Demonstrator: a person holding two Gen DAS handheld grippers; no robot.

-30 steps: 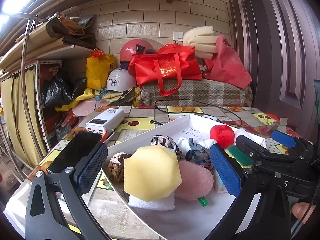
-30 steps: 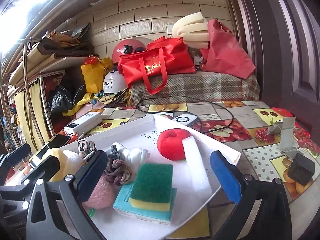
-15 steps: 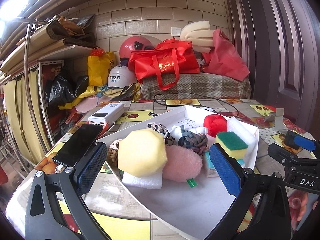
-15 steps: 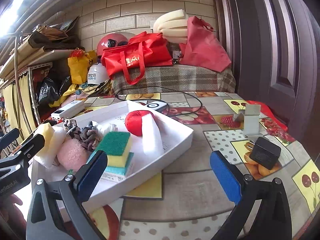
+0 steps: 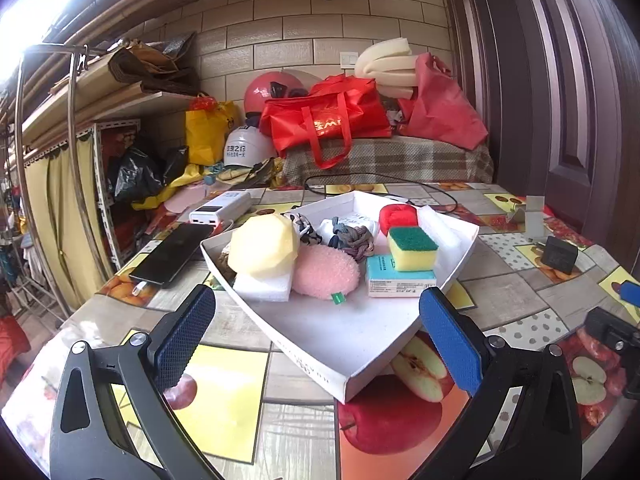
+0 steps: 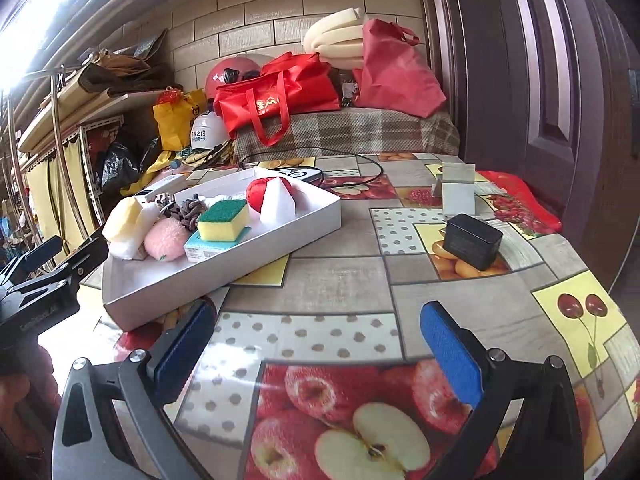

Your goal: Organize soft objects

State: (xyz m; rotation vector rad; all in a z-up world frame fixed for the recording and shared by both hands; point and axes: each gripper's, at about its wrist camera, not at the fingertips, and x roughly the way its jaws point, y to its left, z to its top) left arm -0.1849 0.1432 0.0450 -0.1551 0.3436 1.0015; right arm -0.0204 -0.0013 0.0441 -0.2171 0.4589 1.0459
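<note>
The left gripper [image 5: 316,336] hangs with its blue pads spread wide and nothing between them, just short of the near corner of the white tray [image 5: 320,356]; the right gripper [image 6: 316,344] is likewise spread and empty, over the fruit-patterned tabletop [image 6: 400,280] to the right of the tray, well apart from it. The tray sits on the tabletop's left half, one corner pointing toward the left gripper; its near part is bare, and the soft things crowd its far half. A yellow sponge [image 5: 264,246] rests on a white foam block [image 5: 262,287] at the tray's left edge; a pink fluffy pad [image 5: 325,270] lies touching them on the right; a green-and-yellow scouring sponge [image 5: 412,248] sits on a teal box [image 5: 400,278] toward the right edge; behind these lie a grey braided knot [image 5: 354,238], a red ball [image 5: 396,214] and a white foam strip [image 5: 444,232] along the far right wall. Outside the tray, a dark phone [image 5: 172,254] and a white power bank [image 5: 220,209] lie near the tabletop's left edge; a black charger block [image 6: 472,240] and a small white stand [image 6: 458,188] sit toward the right edge.
</note>
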